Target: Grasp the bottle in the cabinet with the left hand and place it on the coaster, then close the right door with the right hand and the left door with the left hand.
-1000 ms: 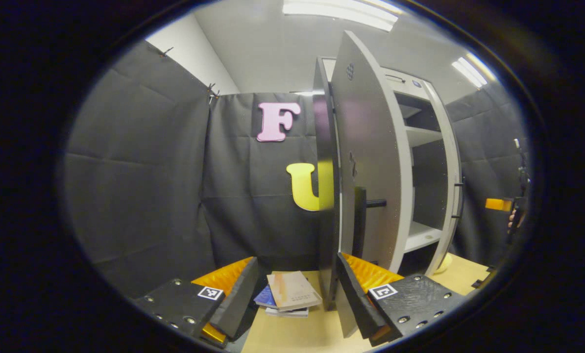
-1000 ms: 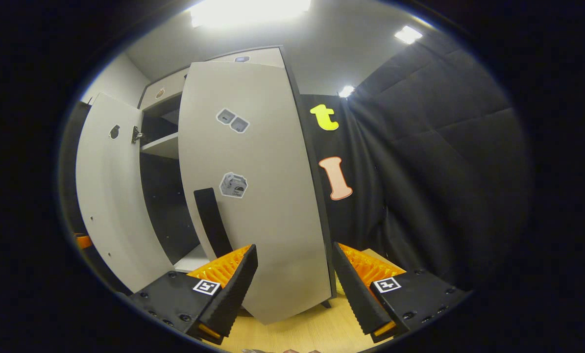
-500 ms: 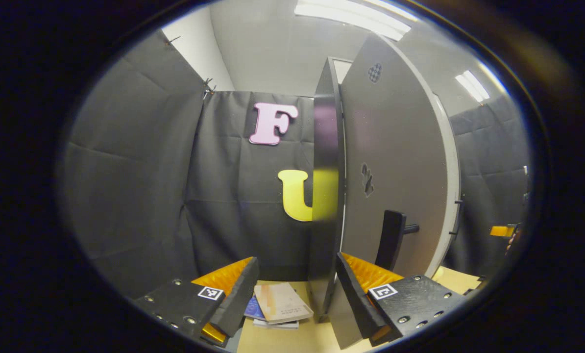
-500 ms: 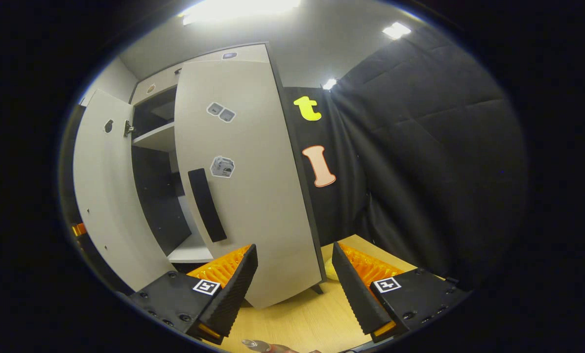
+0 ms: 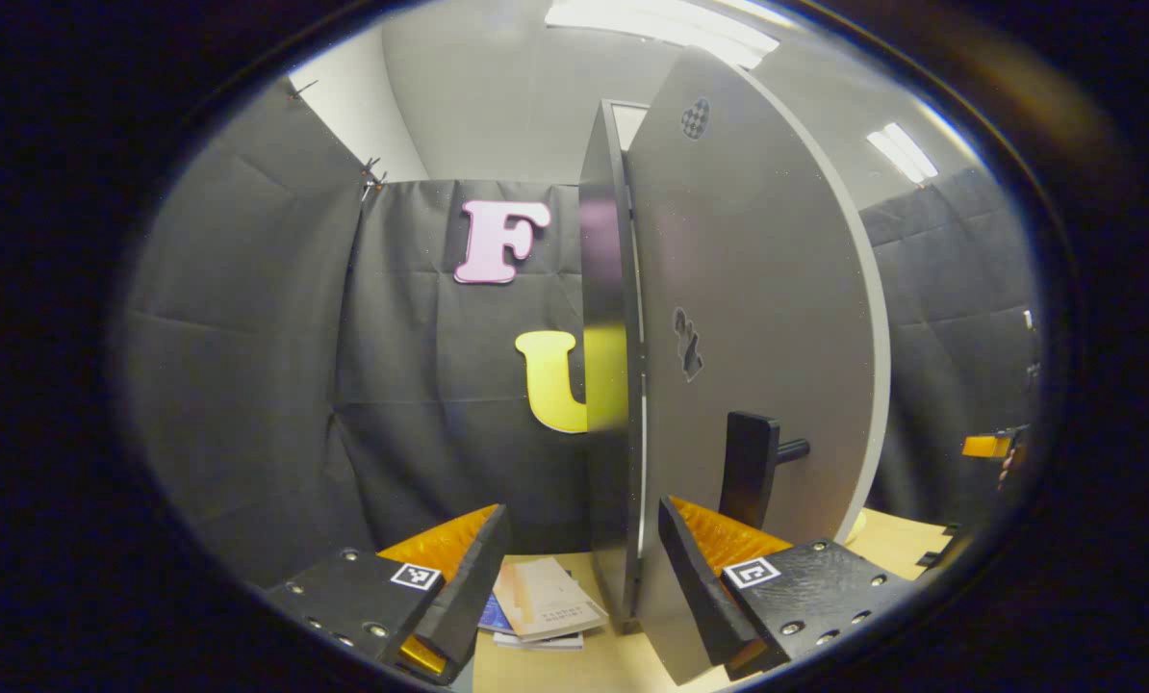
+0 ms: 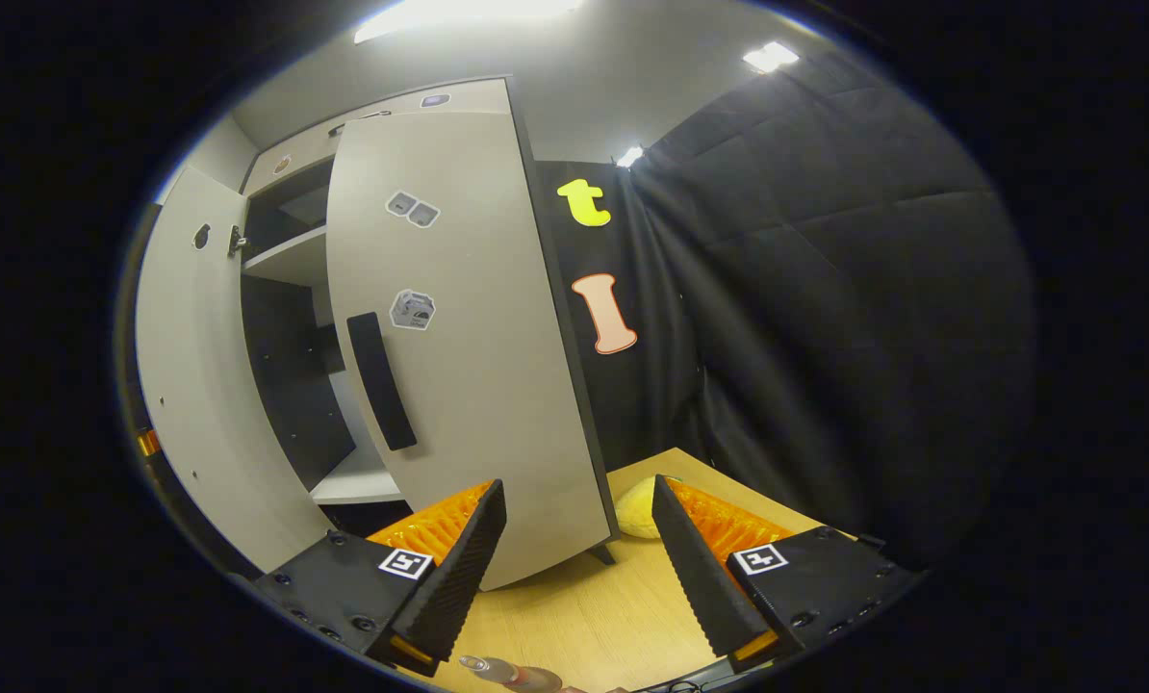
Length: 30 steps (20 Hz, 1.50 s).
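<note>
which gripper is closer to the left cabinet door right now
Left. The left gripper sits right at the left door, its right finger against the door's lower edge with jaws open. The right gripper hangs back over the table, facing the right door.

Cabinet doors [image 6: 459, 337]: smooth, matt grey panels; side panel [image 5: 605, 385] glossy. Table [image 6: 584, 616]: pale wood grain. Booth wall [image 5: 247, 366]: matt creased cloth. Books [image 5: 541, 602], at 6 o'clock: paper covers.
</note>
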{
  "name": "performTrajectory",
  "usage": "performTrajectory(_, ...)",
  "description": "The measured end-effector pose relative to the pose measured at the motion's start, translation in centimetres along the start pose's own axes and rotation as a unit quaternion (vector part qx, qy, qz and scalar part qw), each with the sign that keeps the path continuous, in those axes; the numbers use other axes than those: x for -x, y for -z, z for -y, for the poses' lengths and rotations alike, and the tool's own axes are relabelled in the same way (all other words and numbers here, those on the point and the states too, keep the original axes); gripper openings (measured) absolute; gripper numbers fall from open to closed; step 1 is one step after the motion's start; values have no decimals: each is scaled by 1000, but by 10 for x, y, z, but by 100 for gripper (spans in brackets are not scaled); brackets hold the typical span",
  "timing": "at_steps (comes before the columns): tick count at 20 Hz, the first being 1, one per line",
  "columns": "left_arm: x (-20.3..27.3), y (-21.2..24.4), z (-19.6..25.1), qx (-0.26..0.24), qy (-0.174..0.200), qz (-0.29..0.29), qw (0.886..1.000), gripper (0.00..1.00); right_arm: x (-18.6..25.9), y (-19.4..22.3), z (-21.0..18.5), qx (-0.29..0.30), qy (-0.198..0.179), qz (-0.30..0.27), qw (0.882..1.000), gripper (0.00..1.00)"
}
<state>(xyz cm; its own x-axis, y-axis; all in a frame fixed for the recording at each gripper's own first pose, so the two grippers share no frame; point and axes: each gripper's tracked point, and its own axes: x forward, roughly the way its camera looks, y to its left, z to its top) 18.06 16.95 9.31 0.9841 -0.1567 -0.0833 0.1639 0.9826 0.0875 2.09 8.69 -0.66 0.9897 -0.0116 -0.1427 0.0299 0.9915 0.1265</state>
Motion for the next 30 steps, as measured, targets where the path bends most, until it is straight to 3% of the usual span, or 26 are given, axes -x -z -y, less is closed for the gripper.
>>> performTrajectory(6, -9, -4, 46, -10, 38, -5, 999, 90, -8, 6, -7, -1, -18, -13, 1000, 98)
performTrajectory(12, -14, -12, 96, -45, 22, -13, 999, 96, -18, 4, 3, -11, -21, -18, 1000, 98)
performTrajectory(13, -17, -13, 108, -51, 21, -13, 998, 96, -20, 7, 6, -8, -22, -23, 999, 98)
performTrajectory(14, -19, -11, 118, -53, 20, -13, 998, 84, -25, 7, 8, -8, -24, -28, 999, 98)
performTrajectory(16, -34, -12, 136, -45, 17, -12, 999, 84, -34, 3, 15, -13, -28, -37, 999, 98)
performTrajectory(17, -44, -13, 148, -36, 18, -11, 999, 84, -37, -1, 19, -14, -29, -37, 999, 98)
performTrajectory(18, -52, -12, 163, -27, 21, -9, 999, 96, -39, -6, 24, -12, -29, -35, 999, 98)
performTrajectory(19, -59, -11, 177, -20, 22, -11, 1000, 96, -43, -9, 29, -8, -29, -32, 999, 98)
performTrajectory(25, -58, -7, 206, -15, -24, -19, 999, 96, -65, -20, 59, 24, -52, -24, 998, 98)
performTrajectory(30, -11, -1, 207, 29, -78, -20, 996, 96, -98, -10, 57, 36, -115, -47, 992, 98)
